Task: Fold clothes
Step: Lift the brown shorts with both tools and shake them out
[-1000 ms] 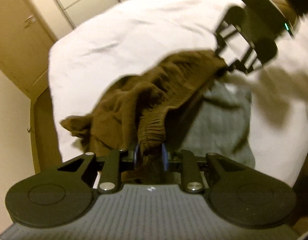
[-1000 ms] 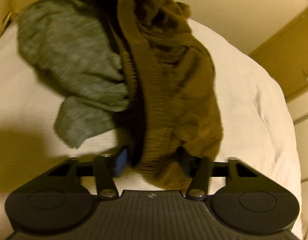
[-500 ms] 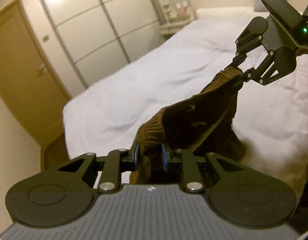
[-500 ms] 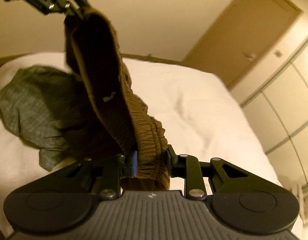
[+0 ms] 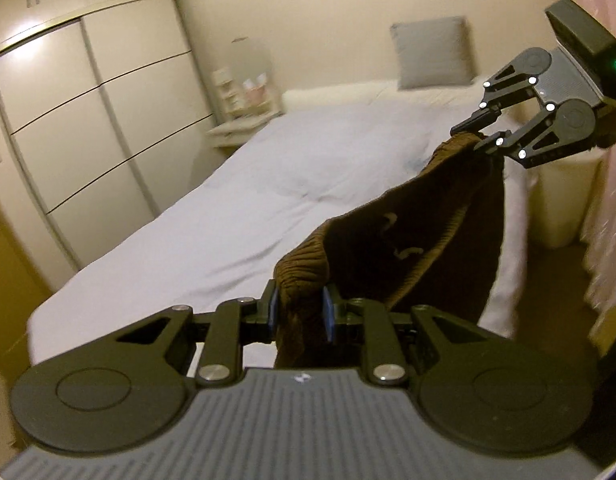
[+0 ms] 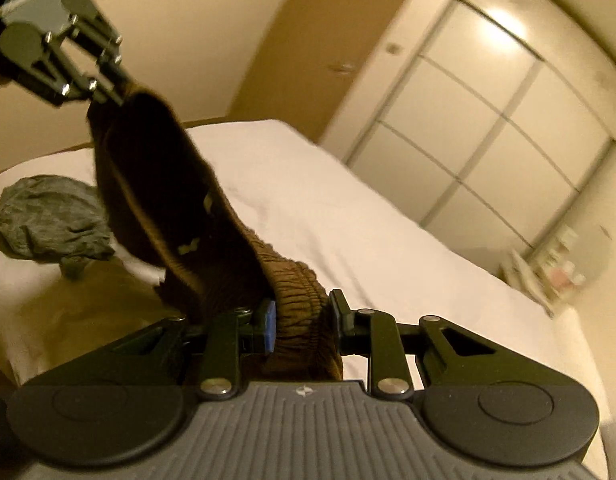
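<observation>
Two grippers clamp brown garment [image 5: 420, 248] waistband: left gripper [image 5: 298, 312], right gripper [image 6: 301, 322] | step: lifted, stretched between them | next: lay flat on bed [image 5: 228, 216] ahead.

The garment [image 5: 428, 240] hangs stretched between the left tongs [image 5: 298, 312] and the right tongs [image 6: 300, 322], above the bed [image 5: 236, 216], with a second garment [image 6: 48, 216] lying on the bed below the left tongs, wardrobe [image 5: 88, 128] beyond the bed's far side.
</observation>
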### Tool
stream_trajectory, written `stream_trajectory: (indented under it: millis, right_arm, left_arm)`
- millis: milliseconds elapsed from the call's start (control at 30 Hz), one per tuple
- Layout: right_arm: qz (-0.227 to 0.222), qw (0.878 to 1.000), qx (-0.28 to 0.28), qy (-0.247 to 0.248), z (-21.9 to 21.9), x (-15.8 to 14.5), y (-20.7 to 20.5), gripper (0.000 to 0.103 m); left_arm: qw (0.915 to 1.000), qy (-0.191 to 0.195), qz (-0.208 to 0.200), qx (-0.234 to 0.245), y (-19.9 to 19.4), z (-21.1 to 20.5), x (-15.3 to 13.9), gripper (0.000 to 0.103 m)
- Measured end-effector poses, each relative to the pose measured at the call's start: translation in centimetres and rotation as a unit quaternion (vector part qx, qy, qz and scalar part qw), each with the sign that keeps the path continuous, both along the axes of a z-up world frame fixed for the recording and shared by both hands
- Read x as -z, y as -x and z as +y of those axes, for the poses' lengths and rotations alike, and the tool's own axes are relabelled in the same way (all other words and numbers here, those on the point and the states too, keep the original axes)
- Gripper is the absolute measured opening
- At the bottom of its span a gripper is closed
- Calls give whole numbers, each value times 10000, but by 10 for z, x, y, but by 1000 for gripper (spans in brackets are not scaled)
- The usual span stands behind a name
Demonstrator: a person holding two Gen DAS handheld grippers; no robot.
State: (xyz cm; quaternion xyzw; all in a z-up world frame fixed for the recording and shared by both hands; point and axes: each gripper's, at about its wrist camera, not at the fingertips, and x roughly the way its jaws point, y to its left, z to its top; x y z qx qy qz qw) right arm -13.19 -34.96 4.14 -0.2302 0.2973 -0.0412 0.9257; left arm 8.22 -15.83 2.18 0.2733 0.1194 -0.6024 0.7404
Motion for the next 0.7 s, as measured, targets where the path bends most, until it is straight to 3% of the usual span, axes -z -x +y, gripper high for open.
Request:
stream_trajectory:
  millis: [200,333,467,633,700]
  right_arm:
    - [-519,9966,632,81,-58,-63,80,24]
    - [-628,9934,962,-22,-105,-86,94,24]
    - [-318,9929,1140,-150,-168,-62,58,23]
    - [522,9895,1273,-450,-272,18,-33,21]
    - [873,9868,1295,-435,-309,61,-72,38]
  left_arm:
    - [9970,160,522,541,26,-81,-34,18]
    - [9923,4,1007,727,0,-145,-26,19]
    - [9872,-295,1464,560,-58,-237,22,20]
    - [9795,-759,1861,-102,-133,-344,119,30]
    - [9728,-947,2054,-501,-163,-374,159,26]
